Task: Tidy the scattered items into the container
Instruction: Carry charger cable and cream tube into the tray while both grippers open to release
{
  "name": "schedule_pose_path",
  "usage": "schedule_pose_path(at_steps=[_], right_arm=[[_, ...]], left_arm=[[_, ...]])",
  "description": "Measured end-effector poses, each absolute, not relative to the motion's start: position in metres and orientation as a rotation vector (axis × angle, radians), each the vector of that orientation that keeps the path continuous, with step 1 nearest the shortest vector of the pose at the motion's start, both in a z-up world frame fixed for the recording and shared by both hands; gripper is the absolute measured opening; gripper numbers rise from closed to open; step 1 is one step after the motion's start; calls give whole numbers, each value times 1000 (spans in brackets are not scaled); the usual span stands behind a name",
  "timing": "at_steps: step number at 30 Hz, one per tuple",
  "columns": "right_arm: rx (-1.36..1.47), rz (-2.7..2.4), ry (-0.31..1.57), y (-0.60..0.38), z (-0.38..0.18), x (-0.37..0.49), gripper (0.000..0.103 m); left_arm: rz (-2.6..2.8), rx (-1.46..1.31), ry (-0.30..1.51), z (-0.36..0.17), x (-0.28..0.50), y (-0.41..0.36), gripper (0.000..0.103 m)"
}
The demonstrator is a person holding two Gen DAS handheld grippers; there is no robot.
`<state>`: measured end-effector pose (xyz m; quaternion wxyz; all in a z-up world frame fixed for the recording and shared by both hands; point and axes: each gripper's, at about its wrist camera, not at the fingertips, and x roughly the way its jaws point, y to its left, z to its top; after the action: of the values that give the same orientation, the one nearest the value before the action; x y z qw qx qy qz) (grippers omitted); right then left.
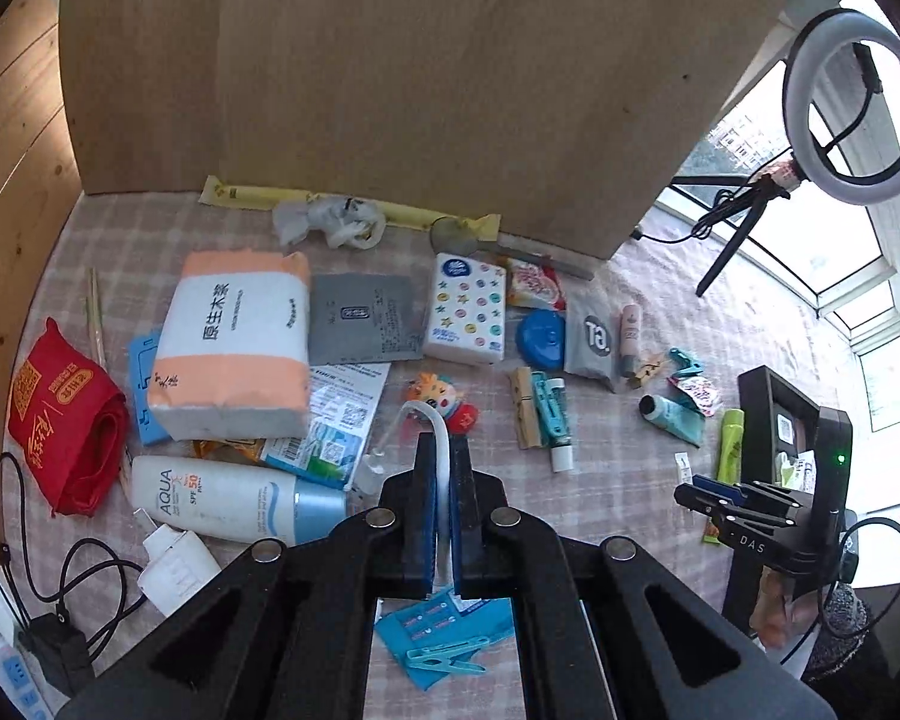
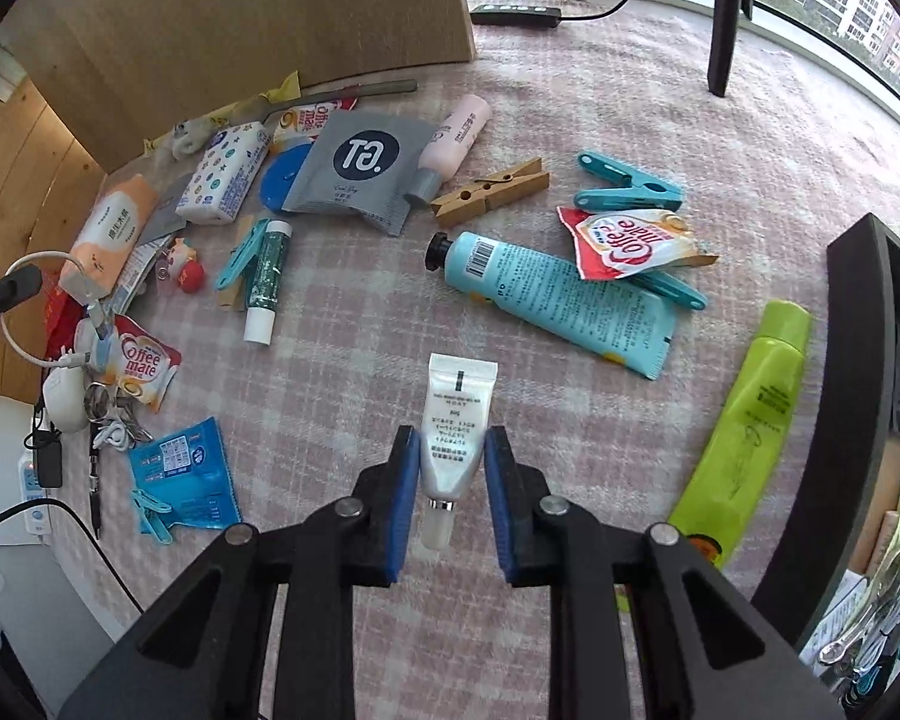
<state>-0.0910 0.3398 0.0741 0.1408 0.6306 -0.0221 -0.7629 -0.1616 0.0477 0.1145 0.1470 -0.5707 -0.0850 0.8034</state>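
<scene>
My left gripper (image 1: 444,450) is shut on a thin white cable (image 1: 435,420) that arches up out of its blue pads, lifted above the checked cloth; its plug end (image 1: 371,468) hangs to the left. The right wrist view shows that gripper (image 2: 12,287) at the far left with the cable (image 2: 24,354) looping below it. My right gripper (image 2: 453,447) is shut on a small white and silver tube (image 2: 457,420), cap towards the camera. The black container (image 2: 858,360) stands at the right, with several items inside; it also shows behind the right gripper (image 1: 744,501) as the container (image 1: 768,396).
Scattered on the cloth are a blue tube (image 2: 558,300), a green tube (image 2: 744,426), teal clips (image 2: 630,189), a wooden peg (image 2: 492,192), a grey pouch (image 2: 360,168), tissue packs (image 1: 234,348), a sunscreen bottle (image 1: 228,498) and a red bag (image 1: 66,420). A wooden board (image 1: 420,72) stands behind, a ring light (image 1: 852,108) at right.
</scene>
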Motion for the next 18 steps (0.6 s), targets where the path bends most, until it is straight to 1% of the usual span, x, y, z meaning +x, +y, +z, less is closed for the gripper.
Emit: schedule_pose_path(at_steps=[5, 8, 9, 14, 18], right_arm=[[1785, -2233, -104, 349, 94, -76, 22], [1759, -2268, -120, 380, 104, -68, 22], [1749, -2288, -122, 398, 98, -61, 22], [1727, -2380, -163, 437, 108, -54, 22], [1726, -2478, -202, 488, 129, -44, 22]], left_arm=[[2277, -1562, -191, 141, -150, 81, 2], [2234, -1522, -162, 150, -143, 112, 3], [2219, -1510, -155, 153, -142, 124, 2], [2130, -1461, -76, 159, -134, 195, 2], [2039, -1422, -46, 163, -125, 259, 3]])
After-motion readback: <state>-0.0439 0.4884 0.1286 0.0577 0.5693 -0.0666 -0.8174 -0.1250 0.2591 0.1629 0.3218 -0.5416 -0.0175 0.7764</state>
